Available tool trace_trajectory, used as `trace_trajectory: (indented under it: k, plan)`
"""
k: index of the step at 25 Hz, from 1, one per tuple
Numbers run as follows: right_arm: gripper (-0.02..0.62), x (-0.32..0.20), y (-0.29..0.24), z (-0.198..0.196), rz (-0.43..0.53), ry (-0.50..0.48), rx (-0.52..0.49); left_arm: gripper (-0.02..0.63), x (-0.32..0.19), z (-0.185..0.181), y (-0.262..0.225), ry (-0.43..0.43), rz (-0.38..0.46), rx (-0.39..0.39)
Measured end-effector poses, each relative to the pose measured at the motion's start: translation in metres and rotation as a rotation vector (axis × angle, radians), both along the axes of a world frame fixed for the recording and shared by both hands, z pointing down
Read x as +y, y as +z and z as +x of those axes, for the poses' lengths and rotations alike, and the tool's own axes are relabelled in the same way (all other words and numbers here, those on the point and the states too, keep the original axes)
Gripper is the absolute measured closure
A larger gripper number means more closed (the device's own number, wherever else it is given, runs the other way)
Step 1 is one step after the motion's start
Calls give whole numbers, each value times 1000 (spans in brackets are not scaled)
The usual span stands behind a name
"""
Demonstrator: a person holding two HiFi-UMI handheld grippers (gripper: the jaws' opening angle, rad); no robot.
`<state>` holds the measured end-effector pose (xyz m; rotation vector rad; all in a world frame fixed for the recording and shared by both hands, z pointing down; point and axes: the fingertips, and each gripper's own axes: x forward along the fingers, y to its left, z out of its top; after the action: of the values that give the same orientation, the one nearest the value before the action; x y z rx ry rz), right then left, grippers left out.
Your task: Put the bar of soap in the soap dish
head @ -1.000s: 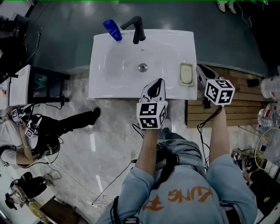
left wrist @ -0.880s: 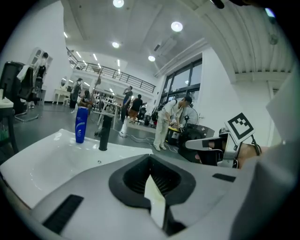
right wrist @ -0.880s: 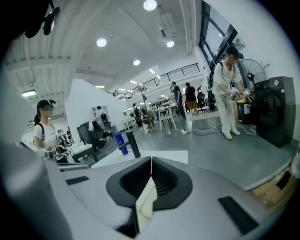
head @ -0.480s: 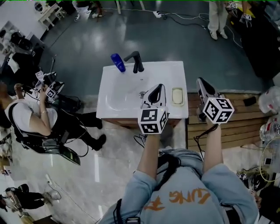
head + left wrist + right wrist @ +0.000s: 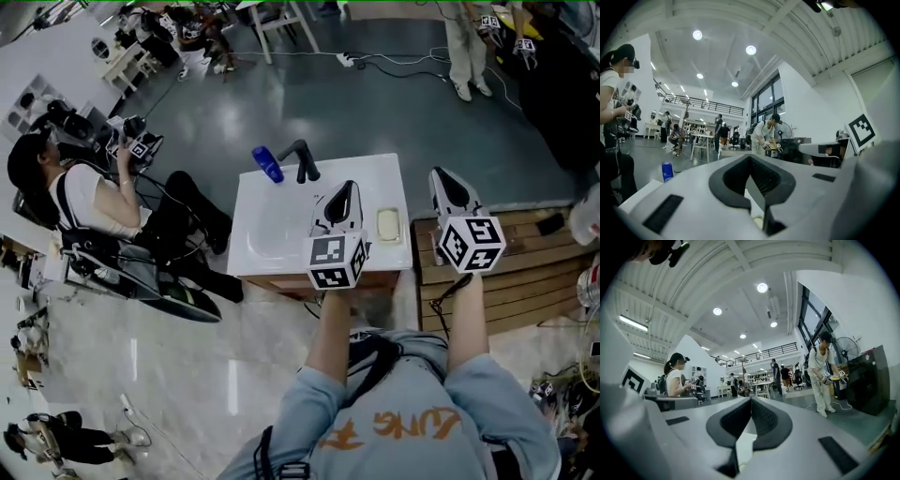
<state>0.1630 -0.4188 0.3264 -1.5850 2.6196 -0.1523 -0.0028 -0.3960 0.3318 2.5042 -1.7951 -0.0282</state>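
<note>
Holds the left gripper point(image 5: 343, 187) and the right gripper point(image 5: 442, 176) level, well above the white sink point(image 5: 281, 234), each with jaws pressed together and clamping nothing. Finds the soap dish point(image 5: 388, 240) on the sink's right rim, in the head view between the two grippers and below both, slightly closer to the left one. Seems to hold the bar of soap point(image 5: 388, 223) already, a pale block inside, though too small to tell apart from the dish with certainty. Lies with its long axis front to back, away from the person, roughly along the way both grippers point. Reads as a finished task; would call for a drop down and inward only for a correction. Leaves the black faucet point(image 5: 302, 161) and blue bottle point(image 5: 267, 164) at the far rim, well apart from the dish, wooden decking point(image 5: 511, 267) right of the sink, a seated person point(image 5: 89, 202) far left. Sees nothing standing between jaws and dish.
</note>
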Motion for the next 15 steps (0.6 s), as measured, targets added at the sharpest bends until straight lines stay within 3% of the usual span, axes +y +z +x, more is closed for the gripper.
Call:
trace_trajectory:
  k: [15]
  plan:
    - [566,-9,-10,16,43,15,26,583,-19,21,-5,40,20,-34]
